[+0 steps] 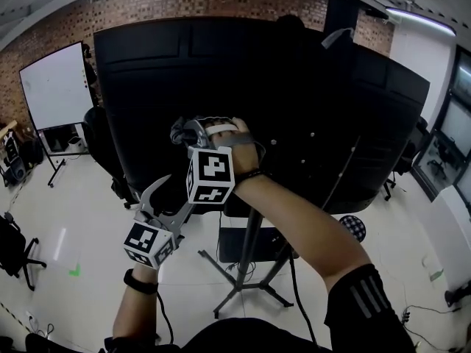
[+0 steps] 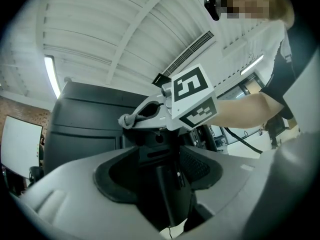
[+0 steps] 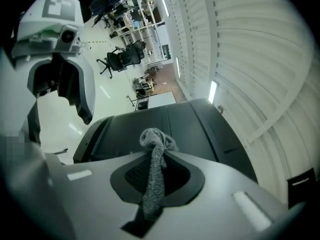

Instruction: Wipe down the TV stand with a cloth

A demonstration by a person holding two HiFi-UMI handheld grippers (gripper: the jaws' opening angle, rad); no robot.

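Note:
The big black TV back (image 1: 294,109) stands on a tripod TV stand (image 1: 249,259) in the head view. My right gripper (image 1: 193,131) is raised in front of the TV's lower left and is shut on a grey cloth (image 1: 179,132). In the right gripper view the twisted grey cloth (image 3: 154,174) hangs between the pads of the right gripper (image 3: 155,179), with the TV back (image 3: 165,126) just beyond. My left gripper (image 1: 156,193) sits lower and to the left, open and holding nothing. The left gripper view shows the left gripper (image 2: 160,176), the stand pole (image 2: 167,194) beyond its jaws, and the right gripper (image 2: 165,111) above.
A whiteboard (image 1: 55,87) on a wheeled frame stands at the left, before a brick wall (image 1: 184,2). An office chair (image 1: 15,248) is at the far left, a patterned stool (image 1: 353,226) to the right of the stand. A cable (image 1: 300,300) runs down beside the tripod legs.

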